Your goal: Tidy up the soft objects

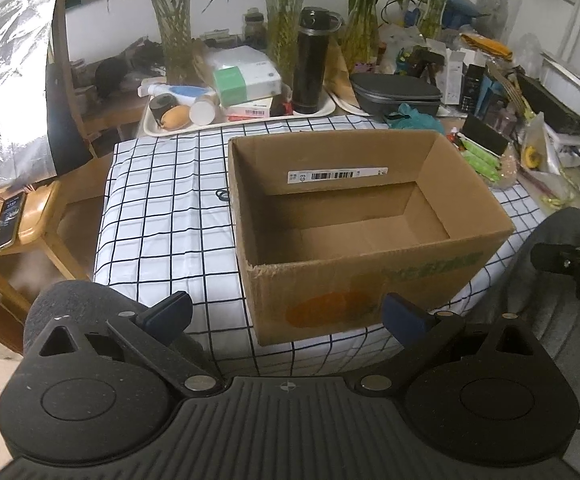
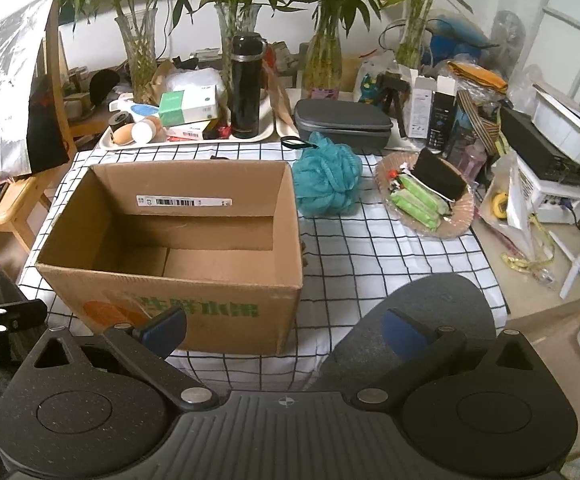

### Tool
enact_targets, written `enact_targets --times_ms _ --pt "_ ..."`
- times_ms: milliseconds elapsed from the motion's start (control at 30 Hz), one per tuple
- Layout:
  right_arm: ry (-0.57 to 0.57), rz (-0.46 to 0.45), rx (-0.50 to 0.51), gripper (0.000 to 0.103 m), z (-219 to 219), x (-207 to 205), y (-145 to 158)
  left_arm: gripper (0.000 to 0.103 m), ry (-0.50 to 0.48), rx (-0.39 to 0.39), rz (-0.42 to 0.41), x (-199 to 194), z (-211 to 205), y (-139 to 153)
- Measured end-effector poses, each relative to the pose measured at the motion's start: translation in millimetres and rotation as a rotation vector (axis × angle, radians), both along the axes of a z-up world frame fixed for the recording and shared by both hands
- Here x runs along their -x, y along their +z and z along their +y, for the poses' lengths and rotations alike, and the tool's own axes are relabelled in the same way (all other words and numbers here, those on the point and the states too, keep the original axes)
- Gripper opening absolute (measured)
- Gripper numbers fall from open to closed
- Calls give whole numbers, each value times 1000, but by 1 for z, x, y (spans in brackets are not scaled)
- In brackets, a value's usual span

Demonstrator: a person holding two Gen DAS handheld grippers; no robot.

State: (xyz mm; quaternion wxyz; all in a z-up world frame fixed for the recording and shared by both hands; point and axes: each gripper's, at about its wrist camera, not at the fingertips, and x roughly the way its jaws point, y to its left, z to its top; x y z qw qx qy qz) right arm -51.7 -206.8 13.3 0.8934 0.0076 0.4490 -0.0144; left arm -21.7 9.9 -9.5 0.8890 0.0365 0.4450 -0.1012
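Observation:
An open, empty cardboard box stands on the checked tablecloth; it also shows in the right wrist view. A teal mesh bath pouf lies on the cloth just right of the box's far corner; in the left wrist view only its top shows behind the box. My left gripper is open and empty, in front of the box's near wall. My right gripper is open and empty, near the box's front right corner.
A glass dish with green packets and a black sponge sits right of the pouf. A tray with a black flask, boxes and cups, a grey case and vases line the back. A wooden chair stands left. Dark chair backs rise beside both grippers.

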Motion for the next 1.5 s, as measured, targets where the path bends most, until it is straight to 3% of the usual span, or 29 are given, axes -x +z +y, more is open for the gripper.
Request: enact_targets --times_ms 333,800,967,1133,1267,1500 --pt "4 25 -2 103 -11 -22 -14 103 5 7 21 -15 2 -1" --pt "10 16 -79 103 -46 -41 -27 103 20 16 2 -34 5 -3" --pt "5 31 -43 103 -54 -50 -34 103 16 31 -16 -44 8 0" --pt "-6 -8 -89 103 -65 -58 -35 103 -14 65 -31 -56 11 2" --pt "-8 -58 -63 103 -68 -64 -32 103 -27 56 -36 -65 11 3" --pt "55 -42 -88 103 -71 -83 -32 103 -29 66 -50 -85 20 6"
